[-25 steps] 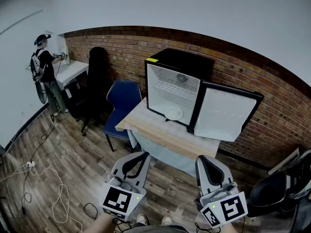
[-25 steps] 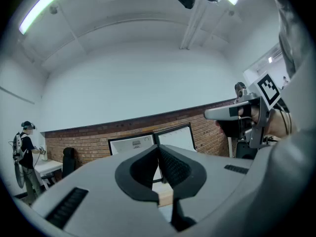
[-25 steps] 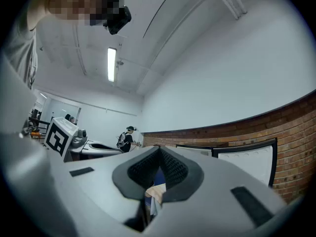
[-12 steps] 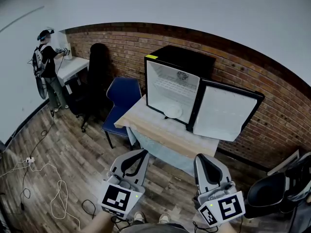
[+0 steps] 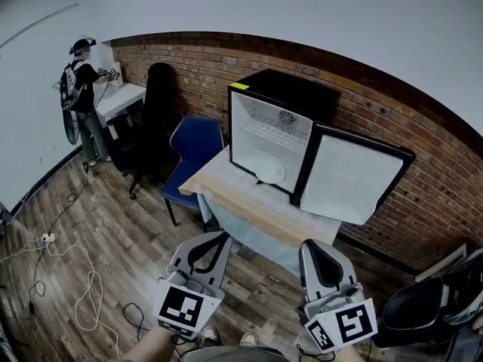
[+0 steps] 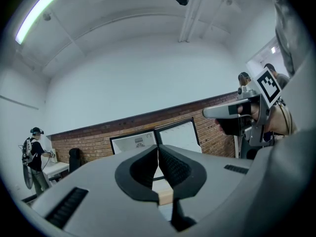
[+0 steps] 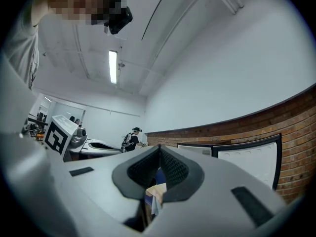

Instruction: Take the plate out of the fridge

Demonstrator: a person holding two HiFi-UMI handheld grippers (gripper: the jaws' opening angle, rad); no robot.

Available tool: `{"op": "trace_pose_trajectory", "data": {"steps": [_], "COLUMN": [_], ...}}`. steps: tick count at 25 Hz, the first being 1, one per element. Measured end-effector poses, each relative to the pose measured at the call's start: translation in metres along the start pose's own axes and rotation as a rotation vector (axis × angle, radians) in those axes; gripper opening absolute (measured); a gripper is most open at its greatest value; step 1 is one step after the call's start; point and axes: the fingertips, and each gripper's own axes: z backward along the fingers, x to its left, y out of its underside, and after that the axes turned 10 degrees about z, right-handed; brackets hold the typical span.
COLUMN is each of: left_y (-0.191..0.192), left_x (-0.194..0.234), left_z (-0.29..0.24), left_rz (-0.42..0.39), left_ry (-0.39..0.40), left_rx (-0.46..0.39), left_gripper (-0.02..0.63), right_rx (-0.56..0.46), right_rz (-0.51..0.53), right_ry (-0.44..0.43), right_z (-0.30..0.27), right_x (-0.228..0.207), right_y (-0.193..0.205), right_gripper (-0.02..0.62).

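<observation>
Nearest, low in the head view, the left gripper (image 5: 216,240) and the right gripper (image 5: 312,247) hang side by side over the wood-plank floor (image 5: 113,247). Each has its jaws pressed together on nothing (their own views show the pads meeting at the tips). Over the last second little has changed: both grippers have kept their place and their closure, and only the view has drifted slightly, so the reach has not begun. Beyond them stands the light wooden tabletop (image 5: 249,202), well apart from both. On it sits the small black fridge with a white interior (image 5: 294,93), its door (image 5: 351,178) swung wide to the right. Inside, the round white plate (image 5: 270,173) lies on the fridge floor near the front. The wire shelf (image 5: 270,136) above it looks bare. Farther left are a blue chair (image 5: 198,143) and a person (image 5: 81,89) at a white desk (image 5: 121,100).
</observation>
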Motion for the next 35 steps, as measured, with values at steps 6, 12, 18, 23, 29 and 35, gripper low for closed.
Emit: {"op": "trace_pose_trajectory", "data": {"steps": [6,12,18,23,29,35], "left_y": [0.004,0.002,0.004,0.013,0.018,0.024], "left_x": [-0.010,-0.019,-0.019,-0.007,0.007,0.028], "left_z": [-0.008,-0.013,-0.018,-0.030,-0.051,-0.072], "left_rz": [0.003,0.007,0.004,0.005,0.017,0.036], "left_ry": [-0.020,-0.039,-0.047,-0.056,-0.061,-0.070], "left_rx": [0.007,0.005,0.011,0.015,0.022,0.033], "left_gripper": [0.018,0.018,0.018,0.018,0.018,0.018], "right_rx": [0.014,0.003,0.001,0.012,0.022,0.031], "right_rz": [-0.007,-0.002,-0.002,-0.003,-0.006,-0.008], "right_ry": [-0.017,-0.024,-0.024,-0.019,-0.027,-0.031], "right_z": [0.003,0.007,0.002,-0.011,-0.034,-0.064], "right_x": [-0.012,-0.024,-0.028,-0.036,-0.045,-0.054], "right_y": [0.011,0.014,0.020,0.032,0.044,0.056], "right_gripper": [0.031,0.031,0.031,0.031,0.031,0.031]}}
